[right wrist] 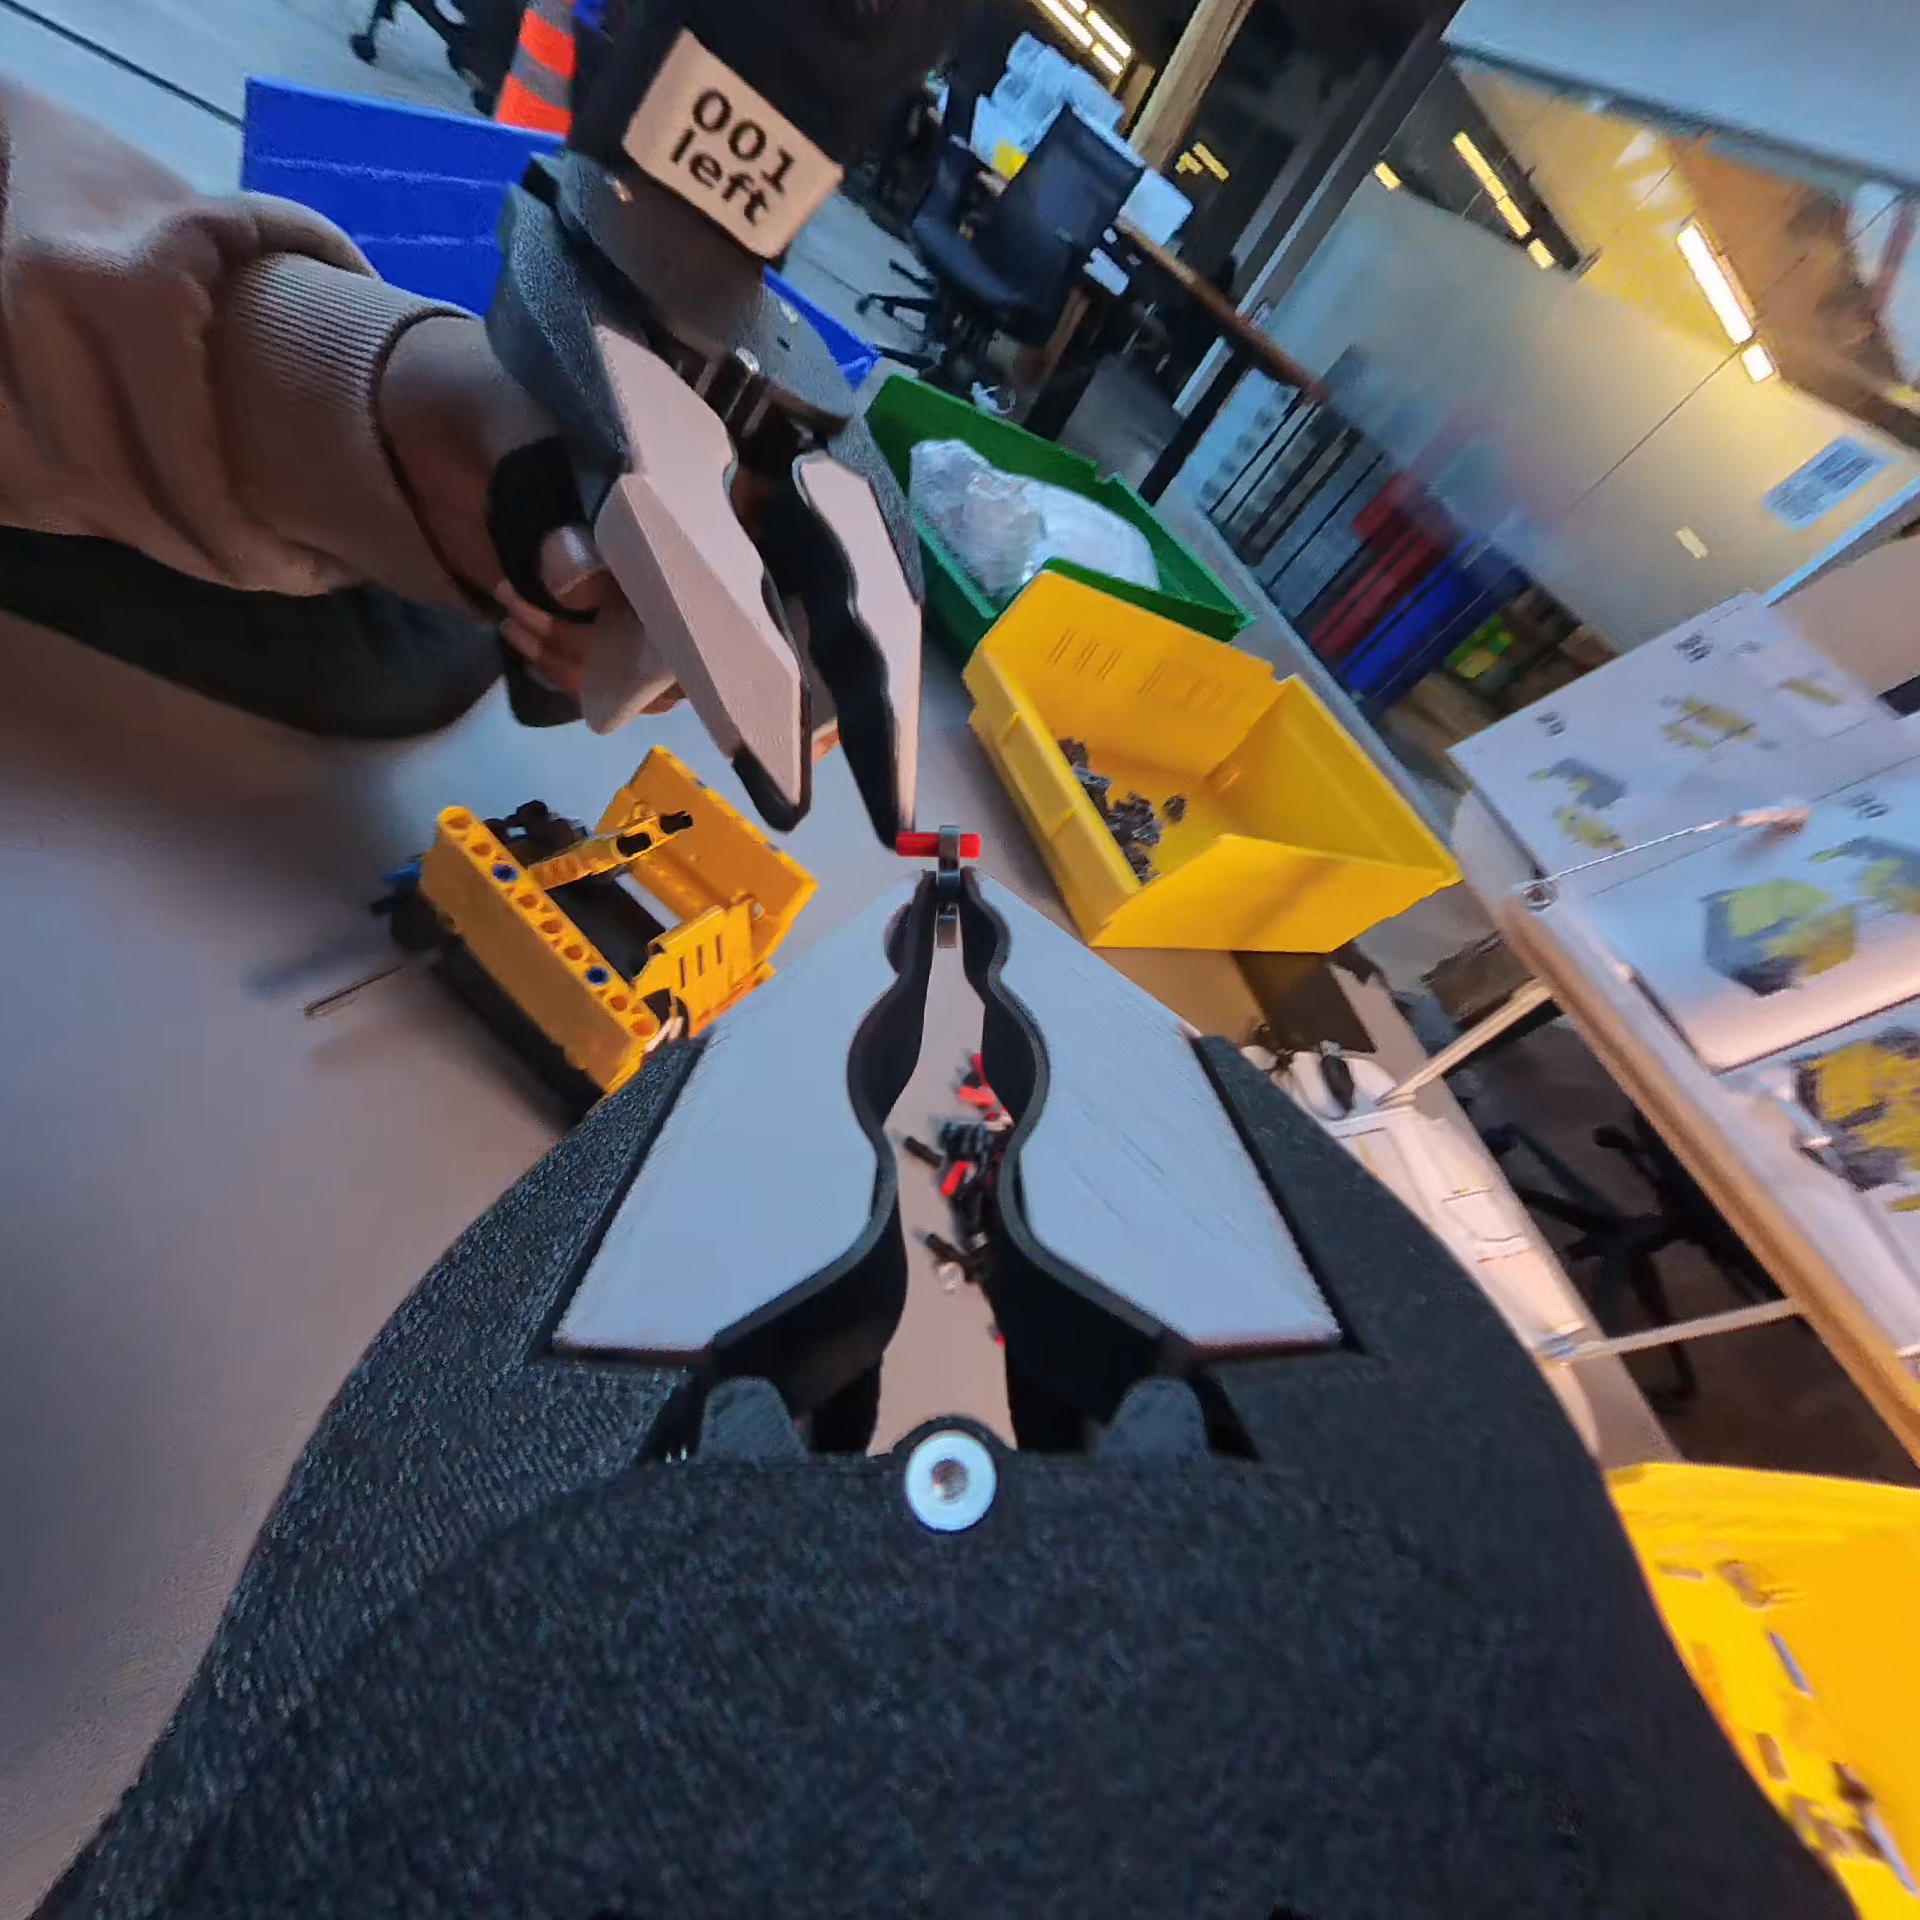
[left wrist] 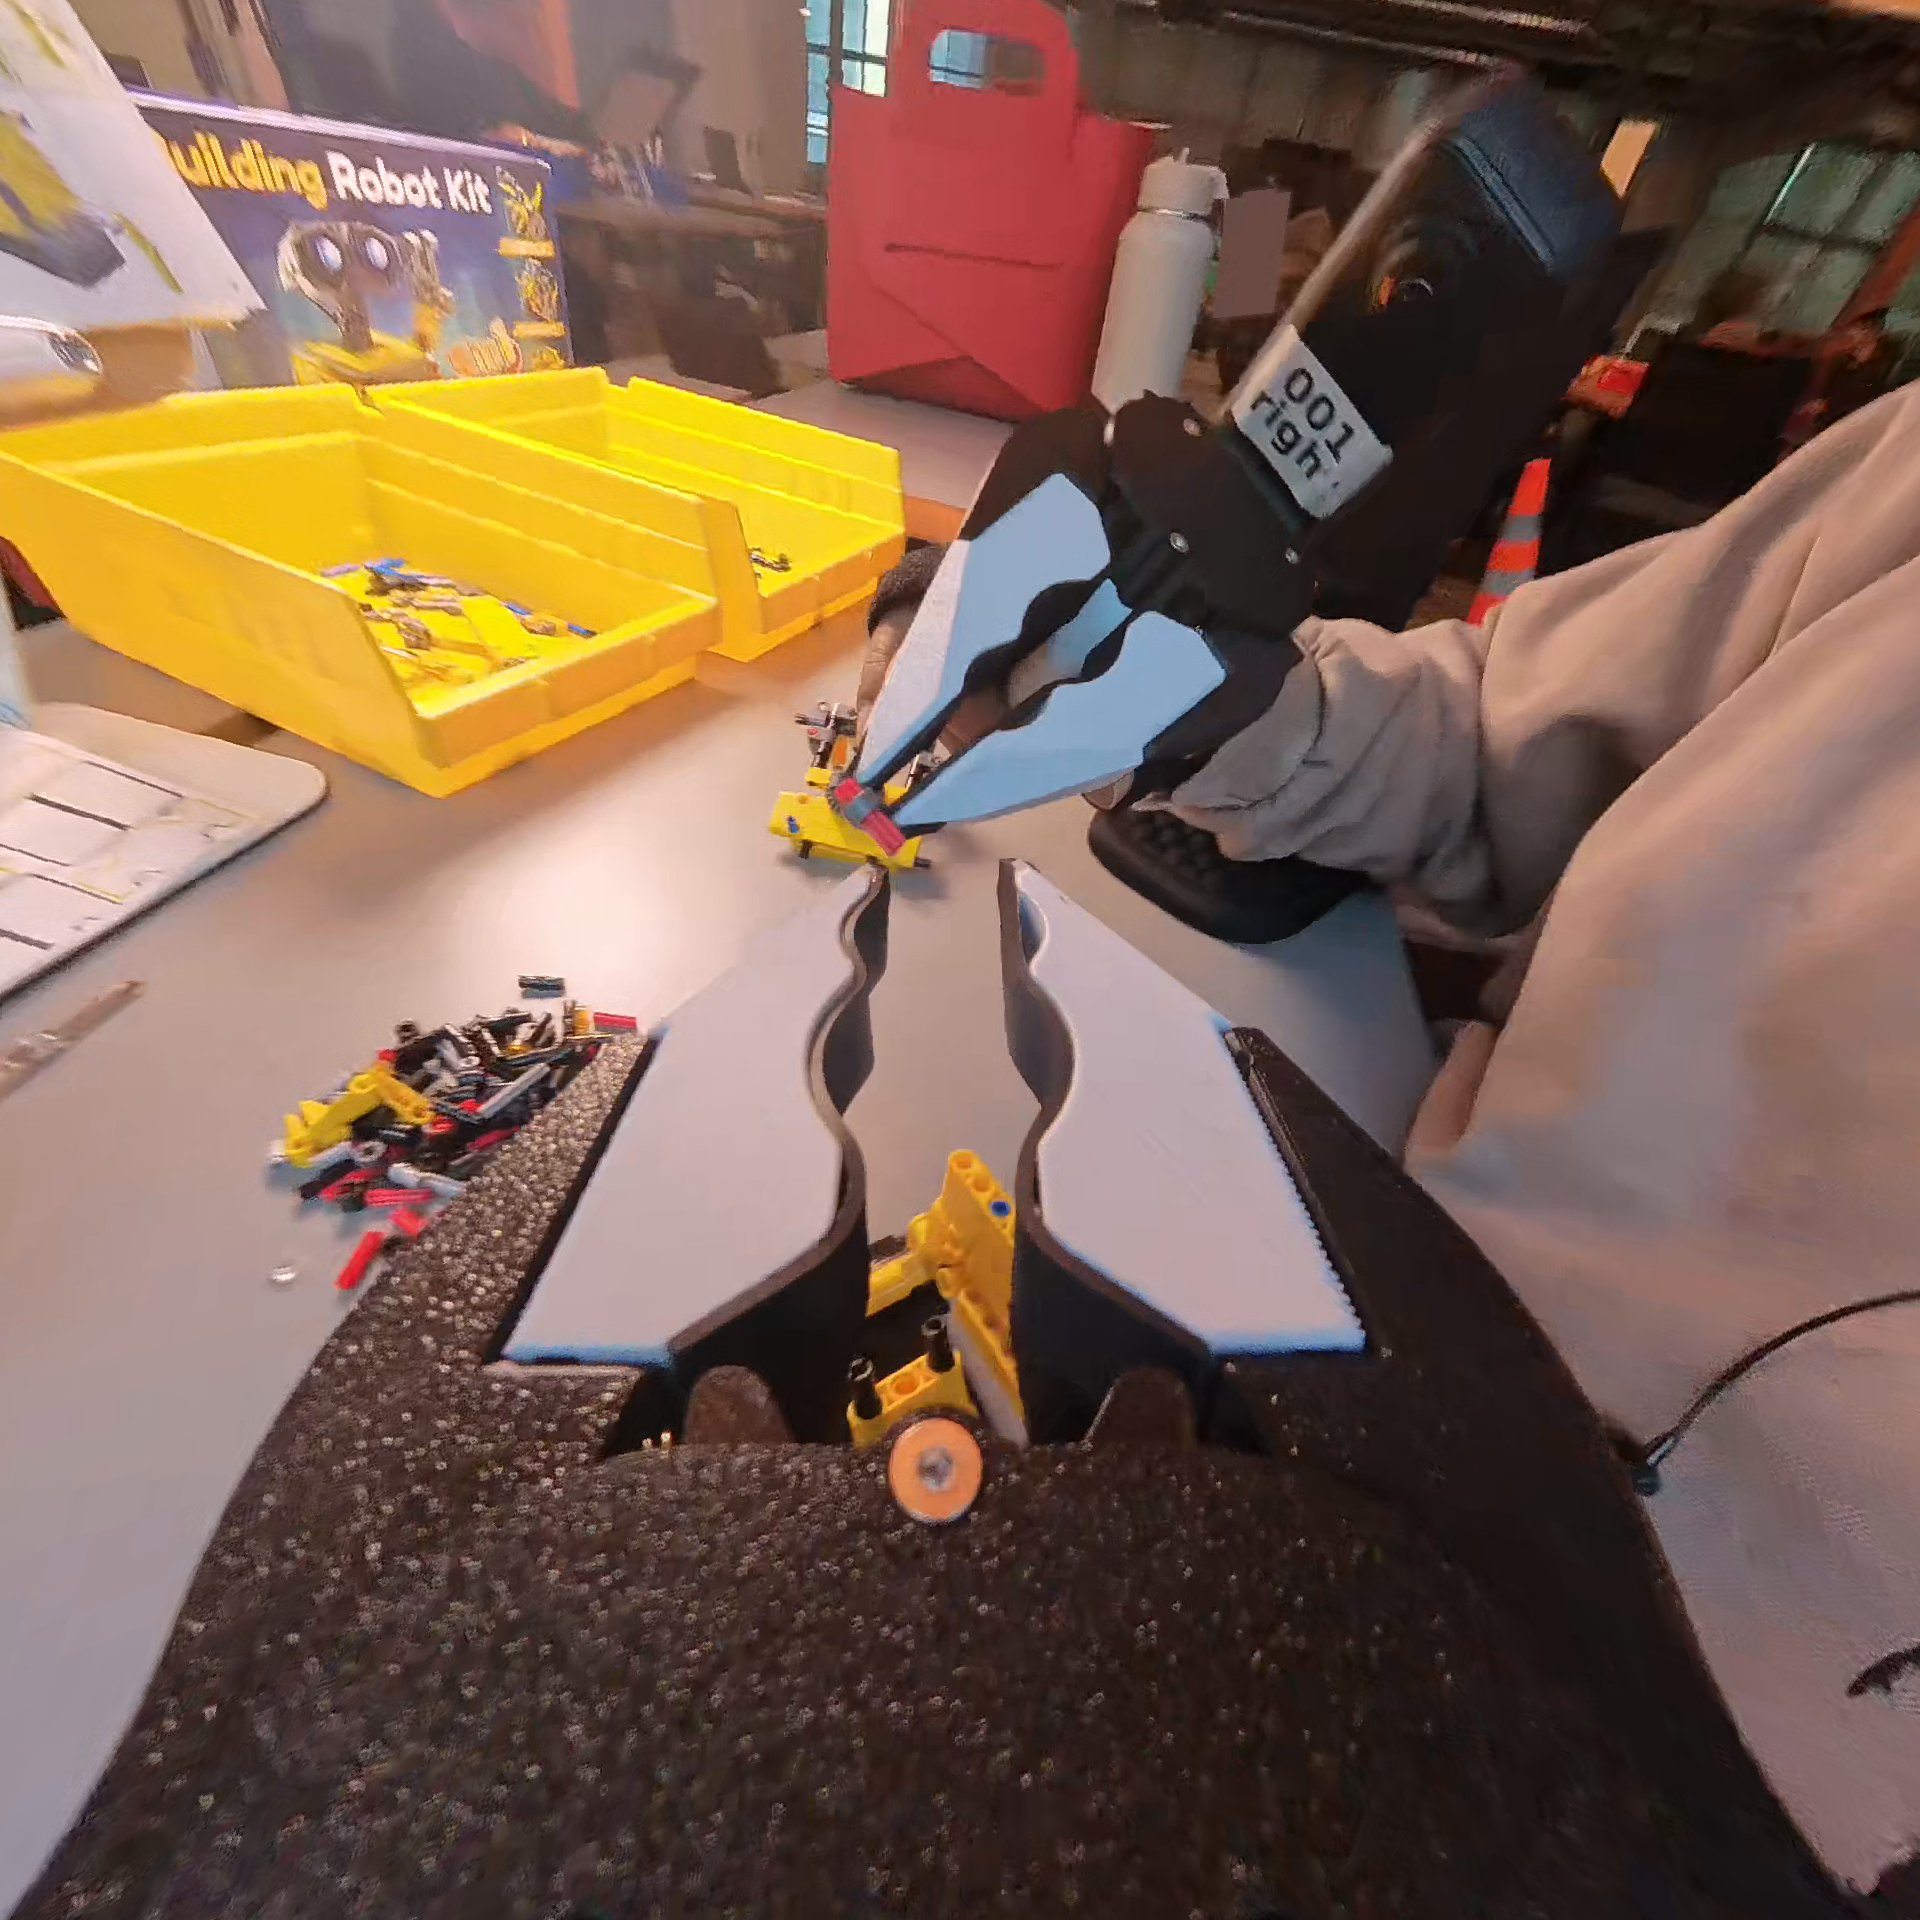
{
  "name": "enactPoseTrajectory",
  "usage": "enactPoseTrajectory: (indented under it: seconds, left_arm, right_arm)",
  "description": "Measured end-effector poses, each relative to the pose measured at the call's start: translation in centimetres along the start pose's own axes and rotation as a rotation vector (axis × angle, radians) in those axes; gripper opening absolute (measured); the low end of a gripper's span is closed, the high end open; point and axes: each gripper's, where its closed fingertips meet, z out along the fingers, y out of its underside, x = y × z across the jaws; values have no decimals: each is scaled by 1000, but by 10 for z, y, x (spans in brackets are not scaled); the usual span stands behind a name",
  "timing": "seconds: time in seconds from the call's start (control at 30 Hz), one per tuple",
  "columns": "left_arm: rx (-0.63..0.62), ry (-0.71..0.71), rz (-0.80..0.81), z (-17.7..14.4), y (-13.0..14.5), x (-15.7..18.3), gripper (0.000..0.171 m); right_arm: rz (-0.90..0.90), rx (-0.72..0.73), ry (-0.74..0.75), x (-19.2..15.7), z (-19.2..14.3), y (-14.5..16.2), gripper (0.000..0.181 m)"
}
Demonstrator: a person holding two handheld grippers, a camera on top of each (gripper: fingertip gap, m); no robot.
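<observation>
My right gripper is shut on a small grey piece with a red axle, held just above the table. In the left wrist view it holds this piece against a yellow part with black pins. My left gripper is open and empty, its tips just short of that part. A yellow brick-built model with black parts lies on the table. Part of it shows low between my left fingers. In the right wrist view the left gripper hovers beside the model's far end.
Loose small red, black and yellow parts lie left of my left gripper. Yellow bins hold more parts, as does one beside a green bin. Also about: a kit box, red bag, white bottle, instruction sheets. Less than 4 cm separates the two grippers' tips.
</observation>
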Motion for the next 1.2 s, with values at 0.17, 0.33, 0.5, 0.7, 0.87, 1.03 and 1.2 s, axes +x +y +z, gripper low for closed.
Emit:
enactPoseTrajectory:
  seconds: [0.17, 0.33, 0.5, 0.7, 0.87, 1.03, 1.2]
  left_arm:
    - [112, 31, -202, 4, -11, -9, 10]
    - [121, 41, -263, 5, -9, -15, 4]
    - [136, 63, -267, 7, -13, -15, 4]
    - [118, 45, -228, 9, -7, -15, 3]
    - [112, 29, -209, 10, -2, -12, 3]
    - [98, -8, -226, 10, 1, -16, 3]
    - [146, -14, -257, 8, -6, -18, 3]
  right_arm:
    - [-131, -7, 92, 5, 2, -5, 3]
    - [-218, -32, 157, 5, 0, -4, 3]
    - [-269, -39, 195, 7, -1, -7, 3]
    - [-289, -56, 185, 3, -1, -2, 3]
    - [-276, -51, 184, 0, 1, 0, 4]
    - [-214, -67, 220, 1, 3, 5, 2]
    - [-184, -48, 281, 8, 4, 1, 1]
